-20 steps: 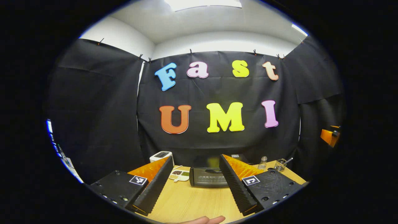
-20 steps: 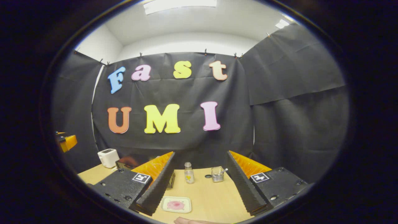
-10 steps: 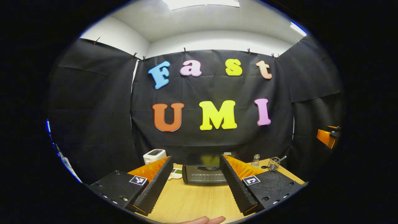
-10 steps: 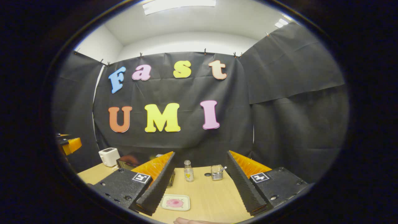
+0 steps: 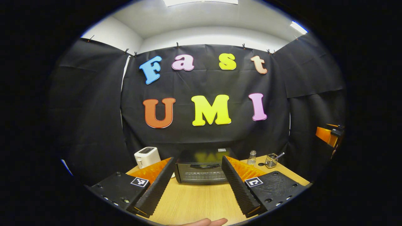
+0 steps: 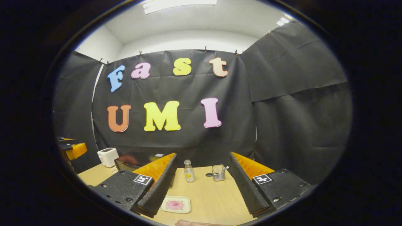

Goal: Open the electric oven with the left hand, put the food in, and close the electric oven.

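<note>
1. We see the left gripper (image 5: 198,168) with its jaws spread wide, holding nothing.
2. The electric oven (image 5: 201,171) stands between its fingers, door closed, edges hidden.
3. The right gripper (image 6: 201,164) gapes empty; the food (image 6: 174,205) on its tray (image 6: 185,201) is partly covered.

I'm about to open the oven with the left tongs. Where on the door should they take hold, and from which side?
Grip the curved handle along the top of the oven door, coming straight from the front. The closed door faces the left tongs, which are open and aimed at it; the handle's top position suggests a door that drops down.
</note>
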A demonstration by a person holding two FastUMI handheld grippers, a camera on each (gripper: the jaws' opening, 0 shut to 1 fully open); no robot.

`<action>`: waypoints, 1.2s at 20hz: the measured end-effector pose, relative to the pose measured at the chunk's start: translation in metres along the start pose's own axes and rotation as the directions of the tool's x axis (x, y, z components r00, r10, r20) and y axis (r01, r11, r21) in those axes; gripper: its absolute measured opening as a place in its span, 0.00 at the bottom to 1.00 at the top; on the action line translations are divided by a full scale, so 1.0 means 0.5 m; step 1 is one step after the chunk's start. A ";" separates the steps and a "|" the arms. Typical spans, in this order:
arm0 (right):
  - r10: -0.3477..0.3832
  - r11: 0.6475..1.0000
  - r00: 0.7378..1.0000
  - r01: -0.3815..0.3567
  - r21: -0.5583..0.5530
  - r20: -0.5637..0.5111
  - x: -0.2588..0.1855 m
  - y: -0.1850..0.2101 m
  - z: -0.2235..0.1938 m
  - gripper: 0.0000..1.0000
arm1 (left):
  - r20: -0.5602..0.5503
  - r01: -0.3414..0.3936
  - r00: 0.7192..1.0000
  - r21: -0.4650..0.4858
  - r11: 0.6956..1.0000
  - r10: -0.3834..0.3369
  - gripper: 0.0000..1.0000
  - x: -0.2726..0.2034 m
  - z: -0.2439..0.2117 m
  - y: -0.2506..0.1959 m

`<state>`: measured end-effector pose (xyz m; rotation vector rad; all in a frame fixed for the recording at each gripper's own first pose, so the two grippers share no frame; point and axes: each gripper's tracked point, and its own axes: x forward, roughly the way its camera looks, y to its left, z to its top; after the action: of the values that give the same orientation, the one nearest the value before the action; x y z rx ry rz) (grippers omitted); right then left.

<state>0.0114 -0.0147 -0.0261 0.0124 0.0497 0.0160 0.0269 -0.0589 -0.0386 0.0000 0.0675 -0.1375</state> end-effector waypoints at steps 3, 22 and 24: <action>0.012 1.000 1.000 -0.012 -0.010 0.019 0.026 0.007 0.014 0.99 | -0.021 -0.010 1.000 -0.031 0.999 0.010 0.96 0.080 -0.014 0.002; 0.057 0.998 0.998 -0.057 0.010 -0.024 0.160 -0.035 -0.029 0.99 | -0.395 0.032 0.917 -0.065 0.997 -0.055 0.95 0.523 -0.319 -0.031; 0.048 0.999 0.998 -0.048 0.017 -0.038 0.172 -0.045 -0.045 0.99 | -0.421 0.002 0.907 -0.044 0.999 -0.021 0.95 0.534 -0.342 -0.028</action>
<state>0.0966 -0.0355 -0.0531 0.0289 0.0880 0.0640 0.2771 -0.1083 -0.2272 -0.0134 0.5049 -0.1462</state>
